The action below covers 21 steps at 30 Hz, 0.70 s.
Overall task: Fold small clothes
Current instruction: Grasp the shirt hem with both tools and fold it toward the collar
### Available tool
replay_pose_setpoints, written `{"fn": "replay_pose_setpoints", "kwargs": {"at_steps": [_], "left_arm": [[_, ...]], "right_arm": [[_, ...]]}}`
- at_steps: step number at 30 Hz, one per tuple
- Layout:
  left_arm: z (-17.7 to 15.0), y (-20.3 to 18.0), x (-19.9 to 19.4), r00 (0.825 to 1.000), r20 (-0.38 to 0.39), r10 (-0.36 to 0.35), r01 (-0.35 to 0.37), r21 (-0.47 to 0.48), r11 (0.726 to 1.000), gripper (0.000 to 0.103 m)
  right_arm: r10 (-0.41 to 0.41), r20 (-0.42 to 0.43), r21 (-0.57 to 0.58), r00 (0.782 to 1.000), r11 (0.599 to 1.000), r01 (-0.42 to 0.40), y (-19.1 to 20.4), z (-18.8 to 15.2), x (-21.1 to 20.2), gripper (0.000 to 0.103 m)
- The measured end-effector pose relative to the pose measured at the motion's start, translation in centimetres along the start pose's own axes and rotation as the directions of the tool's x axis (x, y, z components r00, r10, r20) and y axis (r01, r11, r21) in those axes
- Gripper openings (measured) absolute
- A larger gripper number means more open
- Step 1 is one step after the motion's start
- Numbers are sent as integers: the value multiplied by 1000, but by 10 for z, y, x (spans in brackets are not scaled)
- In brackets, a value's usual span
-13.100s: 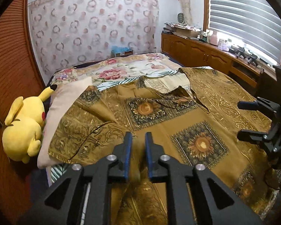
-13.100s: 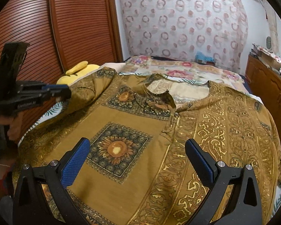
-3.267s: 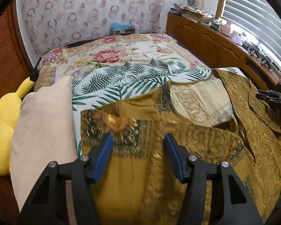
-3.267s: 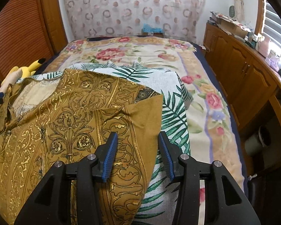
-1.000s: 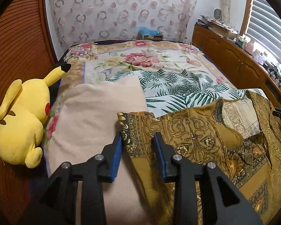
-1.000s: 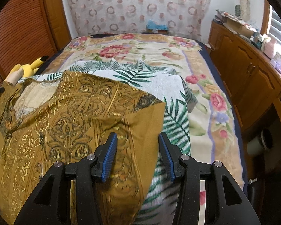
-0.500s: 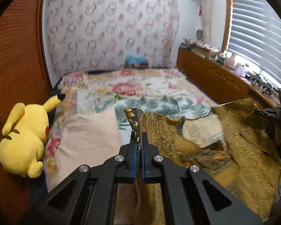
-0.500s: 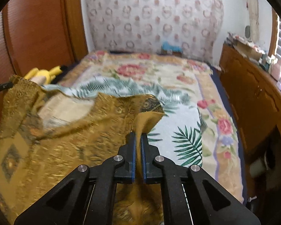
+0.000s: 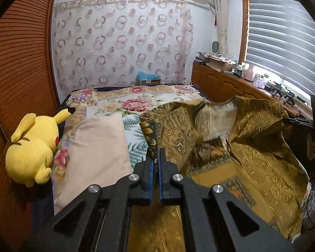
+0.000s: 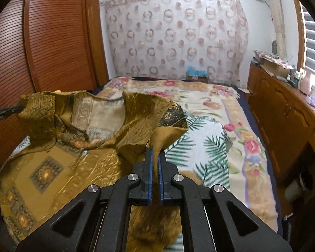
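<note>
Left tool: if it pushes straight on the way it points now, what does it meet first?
The shirt itself: the left tool is shut on its sleeve edge, so cloth bunches ahead. Beyond that, probably the leaf-print bedspread beside the pillow; depth is unclear.

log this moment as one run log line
left tongs: shut on shirt sleeve | right tongs: shut on other sleeve | shirt top lifted off bed

both tools, left [image 9: 156, 157] and right [image 10: 155, 157], clamped onto shirt [image 9: 252, 147] shoulders, lifted them off bed [image 10: 210, 109].
</note>
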<state>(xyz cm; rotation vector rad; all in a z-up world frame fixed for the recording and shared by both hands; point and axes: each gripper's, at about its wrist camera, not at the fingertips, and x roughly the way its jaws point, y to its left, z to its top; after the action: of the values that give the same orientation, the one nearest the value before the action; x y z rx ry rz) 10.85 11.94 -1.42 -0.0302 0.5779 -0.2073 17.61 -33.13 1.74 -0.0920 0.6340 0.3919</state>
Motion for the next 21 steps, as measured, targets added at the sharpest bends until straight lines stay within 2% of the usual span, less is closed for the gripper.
{"fn": "replay_pose_setpoints", "kwargs": {"at_steps": [7, 21], "left_arm": [[-41, -15, -31, 1000, -16, -2, 2, 1, 1000, 1], [-108, 6, -65, 999, -38, 25, -30, -132, 991, 1]], "right_arm": [[-9, 5, 2, 1000, 1000, 9, 14, -28, -30, 2], [-22, -47, 65, 999, 998, 25, 23, -97, -70, 1]]}}
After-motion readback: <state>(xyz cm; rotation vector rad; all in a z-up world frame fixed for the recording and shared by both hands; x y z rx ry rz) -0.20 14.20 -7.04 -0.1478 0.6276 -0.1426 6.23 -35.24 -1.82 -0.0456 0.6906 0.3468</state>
